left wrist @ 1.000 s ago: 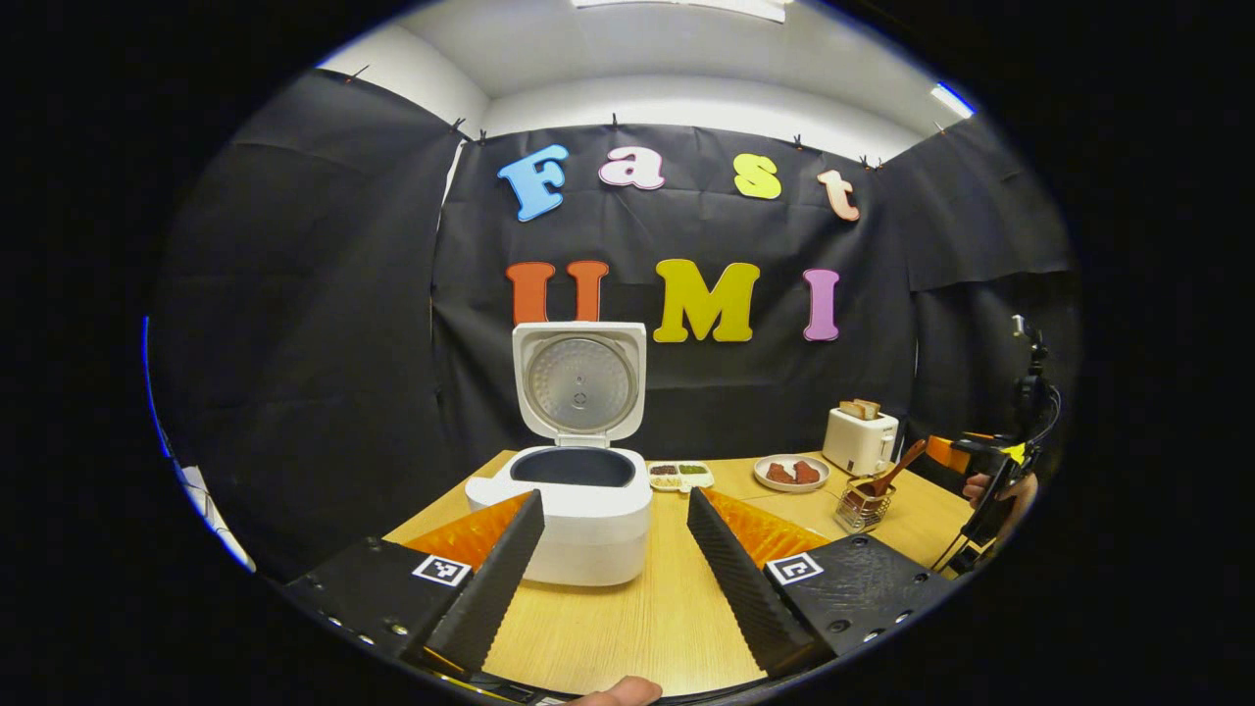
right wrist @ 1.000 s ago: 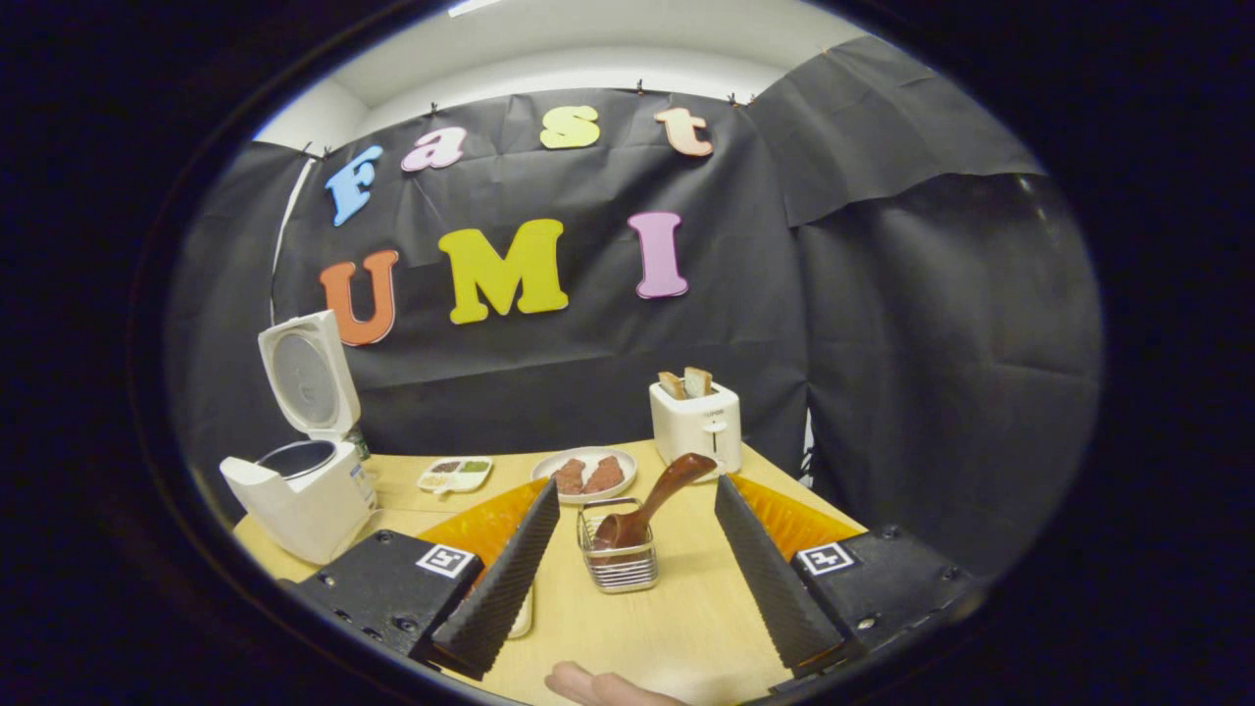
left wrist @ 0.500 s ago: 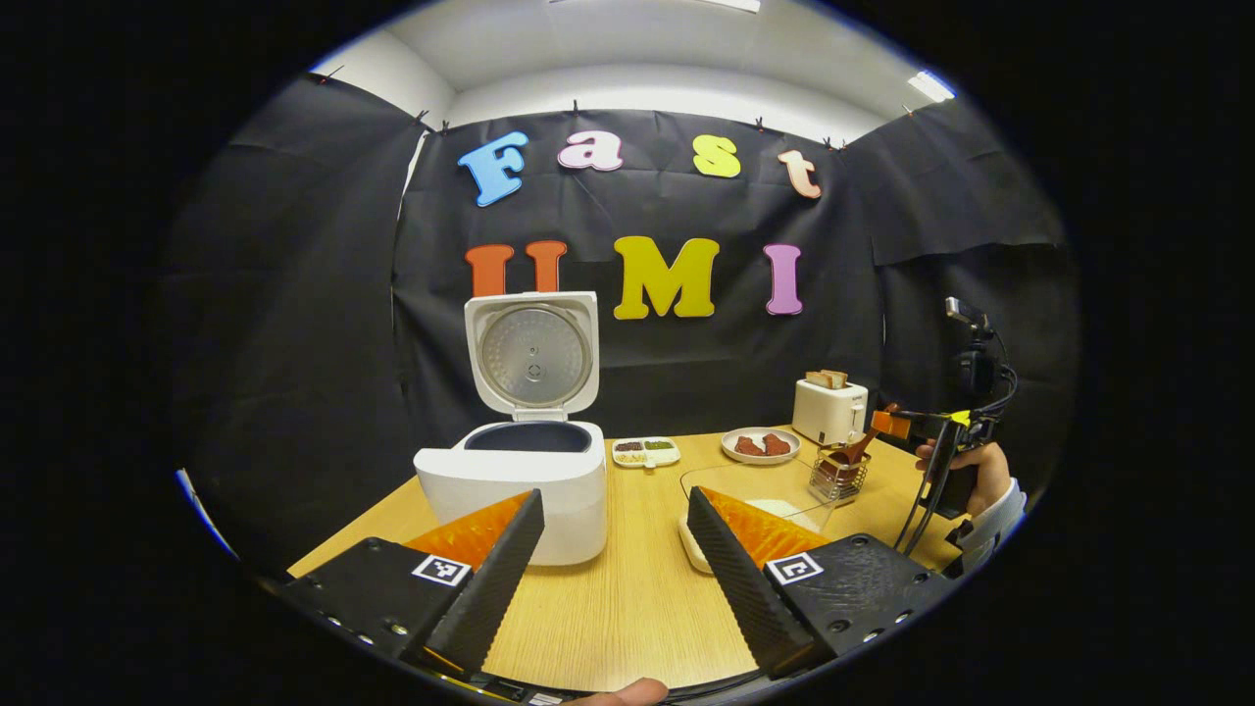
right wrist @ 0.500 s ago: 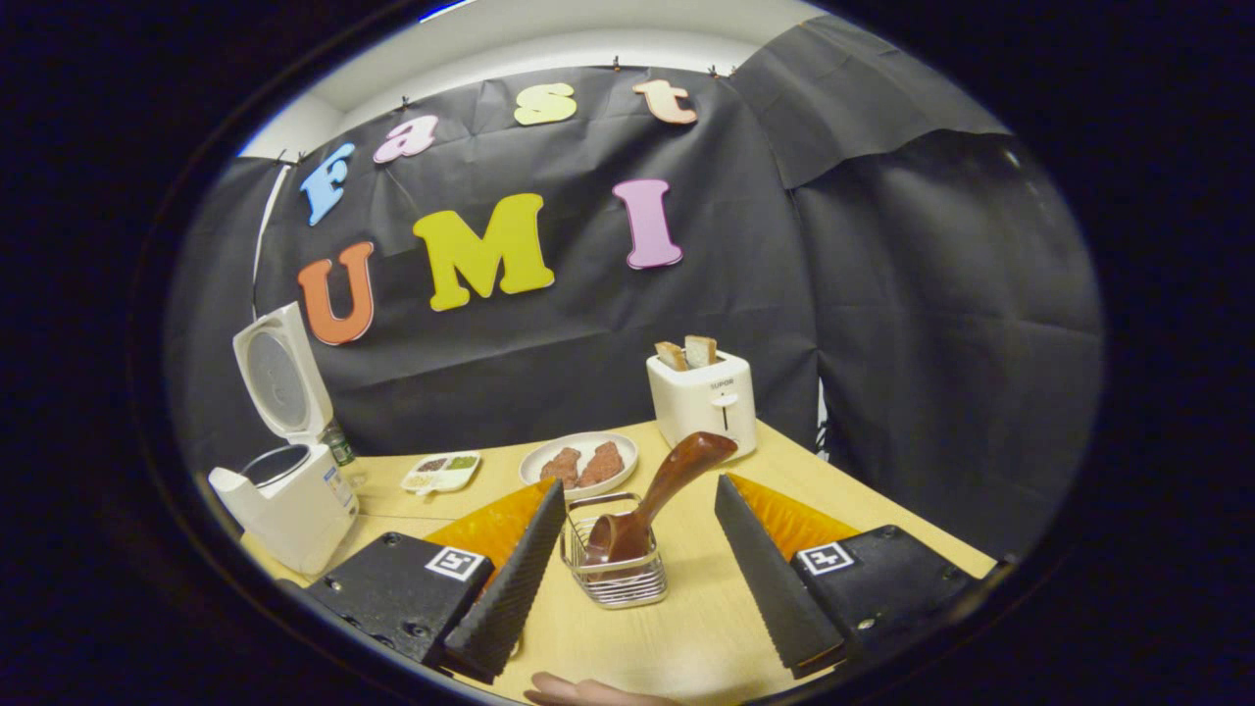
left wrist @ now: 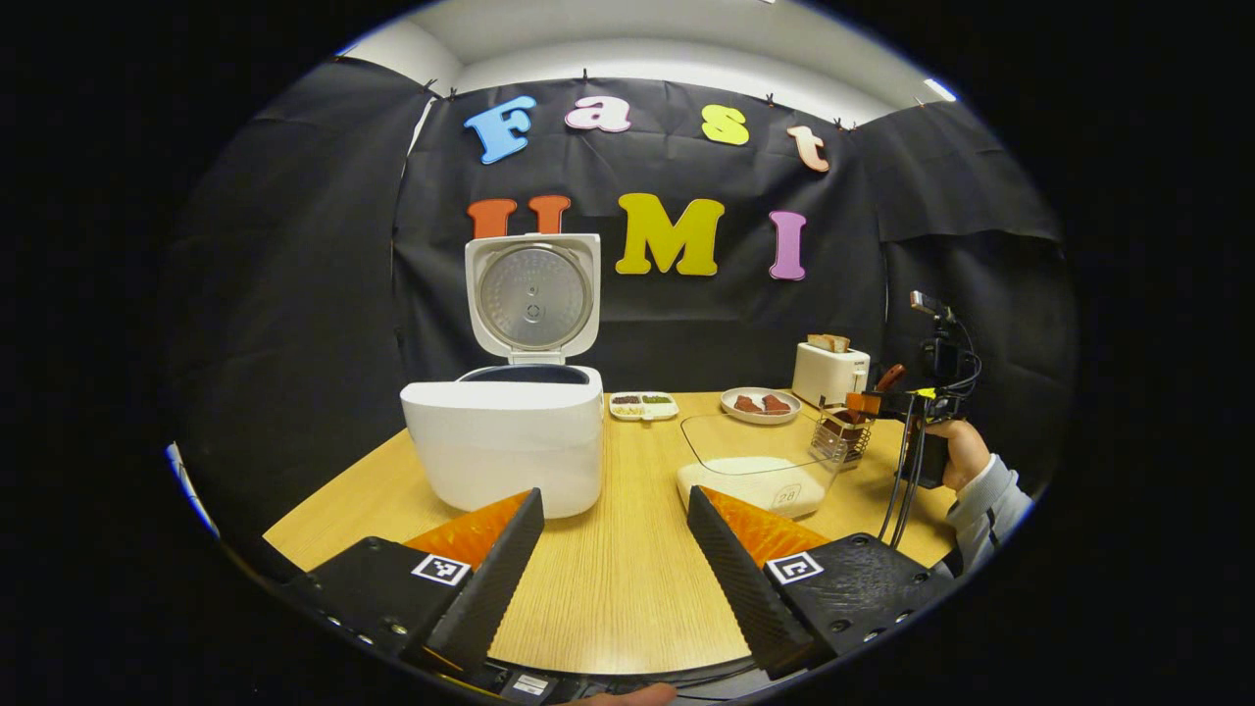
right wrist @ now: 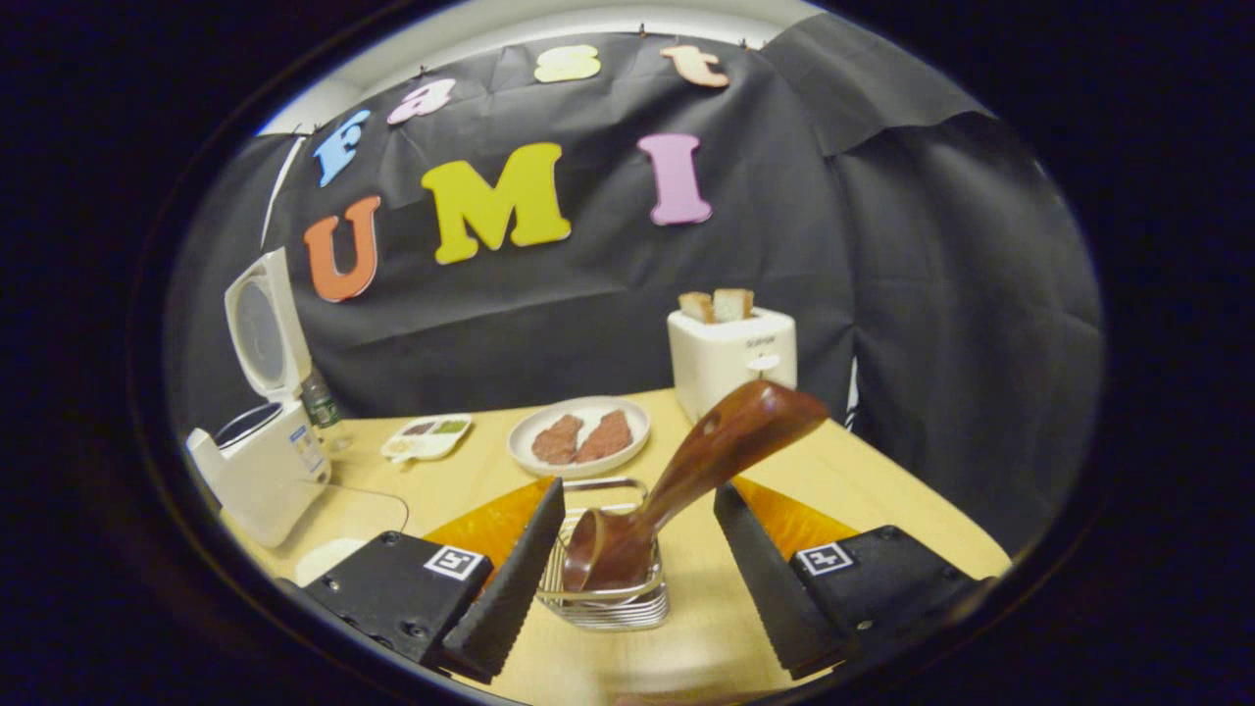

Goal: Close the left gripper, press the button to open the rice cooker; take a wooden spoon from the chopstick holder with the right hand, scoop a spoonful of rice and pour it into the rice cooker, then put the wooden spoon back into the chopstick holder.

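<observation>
1. A booth hung with black cloth holds a light wooden bench (left wrist: 627,588); the rice cooker (left wrist: 505,456) stands toward its left edge, lid already up and the dark pot showing.
2. The wooden spoon (right wrist: 686,471) sits bowl-down in the wire chopstick holder (right wrist: 603,593) near the right edge, its handle leaning up and to the right, beside a clear container of rice (left wrist: 760,471).
3. The right gripper (right wrist: 632,564) is wide open with nothing in it, its fingers either side of the holder and spoon.
4. The left gripper (left wrist: 613,564) hangs open and empty over bare bench in front of the cooker.
5. The spoon looks stiff, light and glossy, so probably slippery; the mid-handle above the holder's rim seems the best place to grip.
6. The toaster (right wrist: 730,358) carries a small logo, too blurred to read.
</observation>
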Demonstrator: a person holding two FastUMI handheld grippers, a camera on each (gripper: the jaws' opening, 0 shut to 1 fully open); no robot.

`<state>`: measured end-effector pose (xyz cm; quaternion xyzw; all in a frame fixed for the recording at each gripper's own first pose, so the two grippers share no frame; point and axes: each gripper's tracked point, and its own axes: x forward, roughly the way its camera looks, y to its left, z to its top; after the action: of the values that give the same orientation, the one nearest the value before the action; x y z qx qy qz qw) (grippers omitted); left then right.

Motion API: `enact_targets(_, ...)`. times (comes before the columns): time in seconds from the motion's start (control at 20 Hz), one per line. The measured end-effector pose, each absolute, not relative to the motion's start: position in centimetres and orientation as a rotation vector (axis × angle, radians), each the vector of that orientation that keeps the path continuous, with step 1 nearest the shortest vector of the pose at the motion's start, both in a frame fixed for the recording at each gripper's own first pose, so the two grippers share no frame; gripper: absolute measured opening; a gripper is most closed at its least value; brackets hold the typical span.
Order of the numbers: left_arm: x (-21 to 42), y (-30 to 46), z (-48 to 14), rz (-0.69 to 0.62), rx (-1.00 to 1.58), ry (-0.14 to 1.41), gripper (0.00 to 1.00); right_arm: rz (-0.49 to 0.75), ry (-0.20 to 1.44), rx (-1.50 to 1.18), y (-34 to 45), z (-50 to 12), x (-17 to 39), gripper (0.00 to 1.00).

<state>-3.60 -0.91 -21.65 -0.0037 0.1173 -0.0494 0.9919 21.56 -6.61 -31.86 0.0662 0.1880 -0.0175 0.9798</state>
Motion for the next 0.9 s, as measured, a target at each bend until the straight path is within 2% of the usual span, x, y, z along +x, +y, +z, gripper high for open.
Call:
enact_targets(0.05,-3.8,-0.8,-21.6,-0.103,-0.015,0.234,0.94,-0.059,0.371,0.167,-7.2,-32.1,22.1,0.92)
enact_targets(0.1,-3.9,-0.6,-21.5,-0.104,-0.021,0.234,0.94,-0.082,0.366,0.174,-7.8,-32.1,22.4,1.0)
enact_targets(0.25,-4.0,0.1,-21.3,-0.093,-0.02,0.225,0.94,-0.085,0.351,0.143,-7.6,-31.7,22.5,1.0)
enact_targets(0.3,-4.1,0.2,-21.3,-0.092,-0.023,0.225,0.94,-0.067,0.322,0.152,-7.3,-30.9,22.6,0.92)
enact_targets(0.35,-4.3,0.2,-21.4,-0.093,-0.029,0.229,0.94,-0.041,0.297,0.159,-6.8,-30.1,22.5,0.97)
enact_targets(0.55,-4.7,0.1,-21.5,-0.103,-0.056,0.238,0.94,-0.008,0.272,0.143,-6.0,-29.2,23.0,0.25)
enact_targets(0.65,-4.9,0.2,-21.3,-0.107,-0.055,0.234,0.94,-0.007,0.277,0.112,-5.2,-28.5,22.9,0.22)
enact_targets(0.9,-5.6,0.6,-21.4,-0.104,-0.048,0.226,0.94,0.006,0.203,0.058,-3.4,-24.5,22.6,0.21)
